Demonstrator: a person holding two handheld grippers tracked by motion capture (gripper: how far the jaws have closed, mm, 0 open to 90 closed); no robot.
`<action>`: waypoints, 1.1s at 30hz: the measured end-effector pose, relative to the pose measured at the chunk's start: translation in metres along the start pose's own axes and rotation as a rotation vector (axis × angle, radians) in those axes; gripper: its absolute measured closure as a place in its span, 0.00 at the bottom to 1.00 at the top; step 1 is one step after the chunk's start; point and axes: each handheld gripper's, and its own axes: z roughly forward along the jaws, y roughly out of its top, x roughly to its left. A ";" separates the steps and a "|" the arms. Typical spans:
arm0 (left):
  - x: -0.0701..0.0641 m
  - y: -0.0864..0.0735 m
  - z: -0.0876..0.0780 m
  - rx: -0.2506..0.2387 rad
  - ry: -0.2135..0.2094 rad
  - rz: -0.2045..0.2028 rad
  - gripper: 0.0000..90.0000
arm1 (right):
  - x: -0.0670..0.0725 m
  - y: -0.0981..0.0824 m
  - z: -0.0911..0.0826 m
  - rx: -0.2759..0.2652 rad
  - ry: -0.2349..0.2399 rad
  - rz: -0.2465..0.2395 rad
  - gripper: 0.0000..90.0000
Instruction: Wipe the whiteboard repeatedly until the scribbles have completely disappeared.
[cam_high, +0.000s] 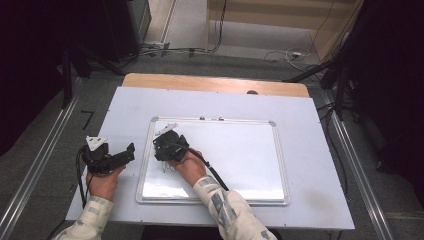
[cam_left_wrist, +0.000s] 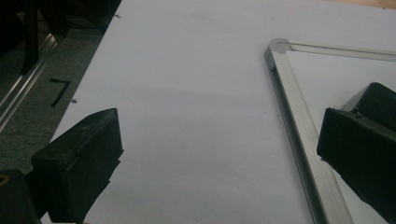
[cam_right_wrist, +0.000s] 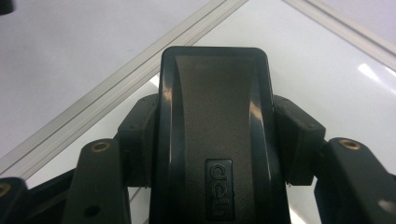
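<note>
Right gripper (cam_high: 161, 145) sat over the whiteboard (cam_high: 240, 150), near its left edge, toward the far-left corner. Its jaws were clamped on a black whiteboard eraser (cam_right_wrist: 215, 135): a smooth moulded plastic block, rounded rectangular top, a shallow matte band down its middle and embossed lettering near the lower end. In the right gripper view the two black jaws pressed on the eraser's long sides, with brass-coloured rivets showing in the linkage behind them. Whether the eraser touched the board surface could not be told.

Whiteboard: flat, rectangular, glossy white face with glare patches, ribbed silver metal frame (cam_left_wrist: 299, 135) with rounded grey corner caps. Faint marks lay on the board just beside the right hand (cam_high: 185, 162).

Left gripper (cam_high: 131, 150) rested off the whiteboard, just beside its left edge, above the matte pale sheet (cam_high: 130, 105) covering the bench. Jaws stood wide apart, nothing between them; in the left gripper view one blunt black pad lay over the sheet and the other over the frame.

A strip of bare wooden bench edge (cam_high: 210, 82) showed beyond the whiteboard's far side. Both sleeves were pale, patterned fabric.
</note>
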 end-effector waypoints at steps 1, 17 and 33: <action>0.000 0.000 0.000 -0.002 0.000 -0.001 0.00 | 0.000 -0.001 -0.001 0.000 0.005 -0.004 0.43; 0.001 0.000 0.001 0.001 -0.002 -0.002 0.01 | -0.019 0.002 0.002 -0.010 -0.018 0.063 0.42; -0.001 0.000 0.001 0.000 -0.001 -0.001 0.00 | 0.004 -0.006 -0.004 -0.023 0.009 -0.011 0.43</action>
